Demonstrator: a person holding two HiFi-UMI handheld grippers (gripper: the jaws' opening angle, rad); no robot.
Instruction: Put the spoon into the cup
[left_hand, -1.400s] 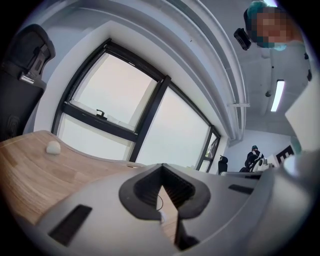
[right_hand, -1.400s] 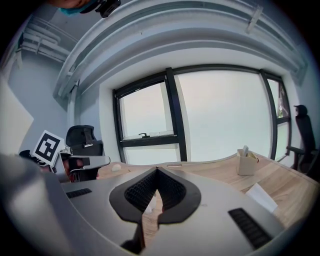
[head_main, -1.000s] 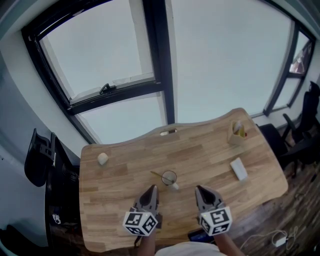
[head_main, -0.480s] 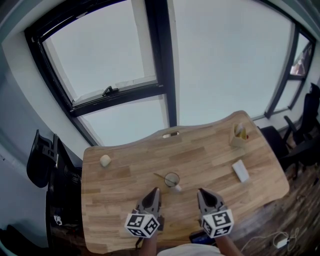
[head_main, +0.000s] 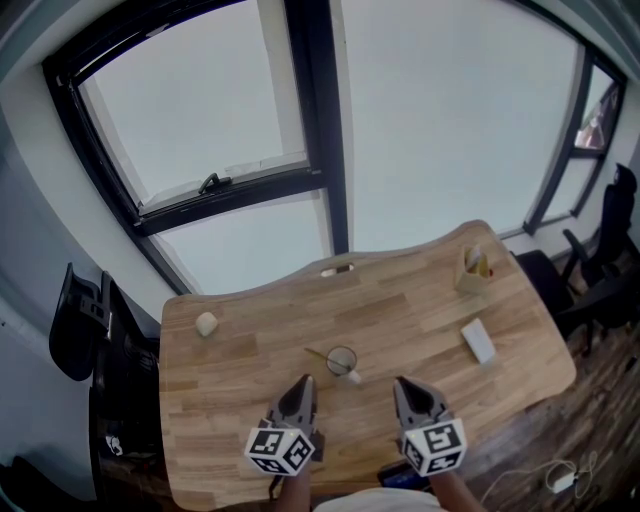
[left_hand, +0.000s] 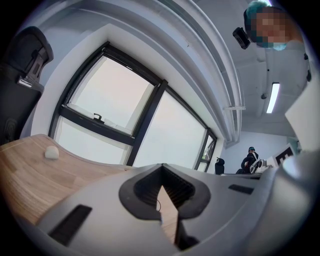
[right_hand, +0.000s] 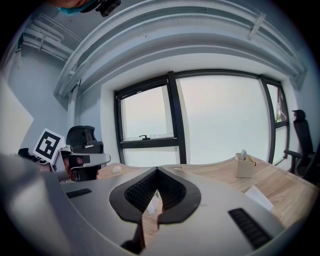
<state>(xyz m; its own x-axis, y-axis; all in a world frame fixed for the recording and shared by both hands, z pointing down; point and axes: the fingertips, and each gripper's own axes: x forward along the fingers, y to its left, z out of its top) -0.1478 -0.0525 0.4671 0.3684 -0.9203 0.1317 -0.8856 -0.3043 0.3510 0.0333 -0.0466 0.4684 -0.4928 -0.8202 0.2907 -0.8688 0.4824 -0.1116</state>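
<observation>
A small clear cup (head_main: 341, 360) stands in the middle of the wooden table (head_main: 250, 400). The spoon (head_main: 315, 352) shows as a thin handle that slants out over the cup's left rim, its bowl end hidden at the cup. My left gripper (head_main: 306, 379) hovers just near and left of the cup, jaws shut and empty. My right gripper (head_main: 399, 382) hangs near and right of it, also shut with nothing held. In the left gripper view the left gripper (left_hand: 161, 173) has its tips together, and in the right gripper view so does the right gripper (right_hand: 157, 171).
A small pale lump (head_main: 206, 323) lies at the table's left. A beige holder (head_main: 472, 268) and a white block (head_main: 478, 340) sit at the right. A small item (head_main: 337, 268) lies at the far edge. Black chairs (head_main: 78, 320) stand at both sides. Big windows lie beyond.
Only the head camera wobbles a little. Both grippers, the cup and the spoon keep their places.
</observation>
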